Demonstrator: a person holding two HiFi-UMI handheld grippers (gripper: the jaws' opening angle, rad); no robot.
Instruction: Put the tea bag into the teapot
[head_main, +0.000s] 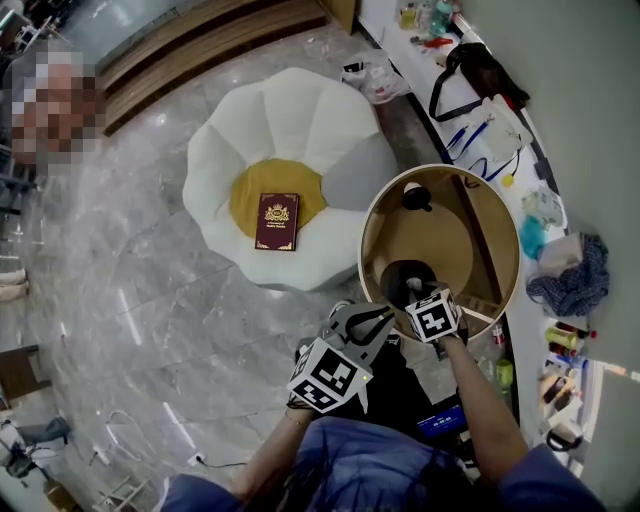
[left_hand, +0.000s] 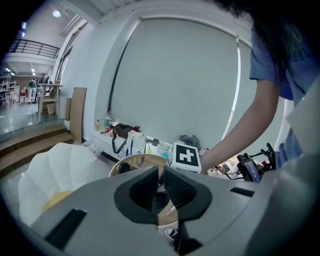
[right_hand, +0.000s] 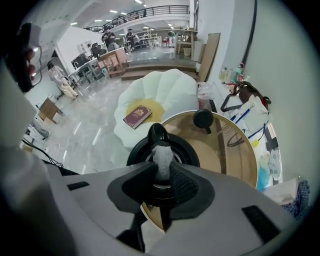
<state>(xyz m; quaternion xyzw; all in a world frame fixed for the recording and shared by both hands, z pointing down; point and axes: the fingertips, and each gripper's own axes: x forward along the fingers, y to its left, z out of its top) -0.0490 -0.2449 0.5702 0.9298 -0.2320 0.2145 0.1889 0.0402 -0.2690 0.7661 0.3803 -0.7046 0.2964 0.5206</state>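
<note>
Your right gripper (right_hand: 161, 172) is pinching a crinkled white tea bag (right_hand: 161, 154) above the round black teapot (right_hand: 136, 154); your left gripper (left_hand: 161, 182) is resting closed, empty.

The teapot (right_hand: 136, 156) is glossy black, and so is the lid (head_main: 415, 196). The round counter (head_main: 440, 240) is tan with a pale rim. The tea bag (right_hand: 161, 157) is white. The left claw (left_hand: 161, 186) and right claw (right_hand: 161, 181) are grey with black ribbed pads, and each marker cube (head_main: 433, 318) is white with black squares. The flower-shaped seat (head_main: 300, 120) is white with a yellow middle. The book (head_main: 277, 221) is maroon, stamped gold. The floor (head_main: 120, 300) is grey veined marble.
</note>
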